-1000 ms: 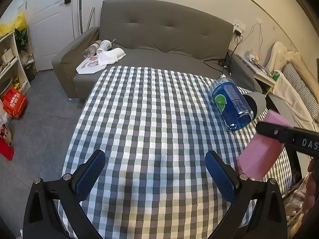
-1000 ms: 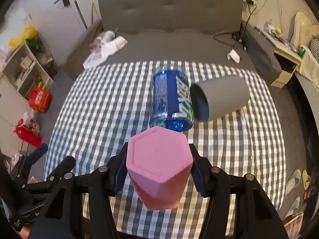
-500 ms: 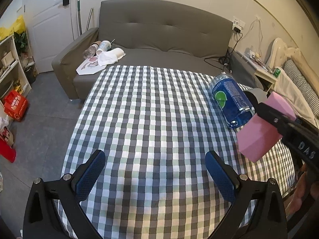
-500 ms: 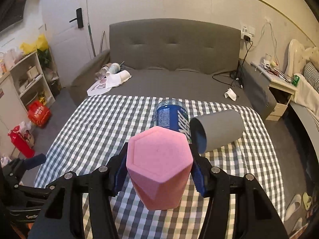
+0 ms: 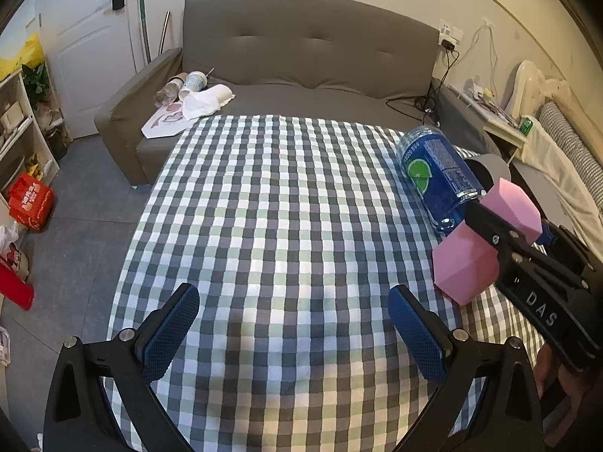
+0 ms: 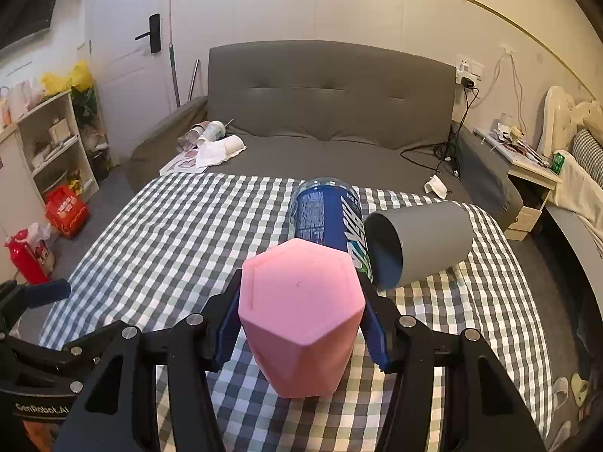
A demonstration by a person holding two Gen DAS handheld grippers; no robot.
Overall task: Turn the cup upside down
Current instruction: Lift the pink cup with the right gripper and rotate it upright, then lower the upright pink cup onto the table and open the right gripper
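Note:
My right gripper (image 6: pixel 301 324) is shut on a pink hexagonal cup (image 6: pixel 301 312), its closed flat base facing the camera and its lower end just above or touching the checked tablecloth (image 6: pixel 169 233). In the left wrist view the pink cup (image 5: pixel 467 263) sits tilted in the right gripper (image 5: pixel 501 237) at the table's right side. My left gripper (image 5: pixel 294 324) is open and empty above the near part of the tablecloth (image 5: pixel 282 207).
A blue bottle (image 6: pixel 328 214) lies on its side behind the pink cup, beside a grey cup (image 6: pixel 422 241) also on its side. A grey sofa (image 6: pixel 328 113) with litter stands behind the table. Shelves (image 6: pixel 49 143) are on the left, a bedside table (image 6: pixel 527 173) on the right.
The right gripper has tilted up and lowered with the pink cup, bringing the room's far wall into view. In the left view the cup moved down and left. The left gripper stayed still.

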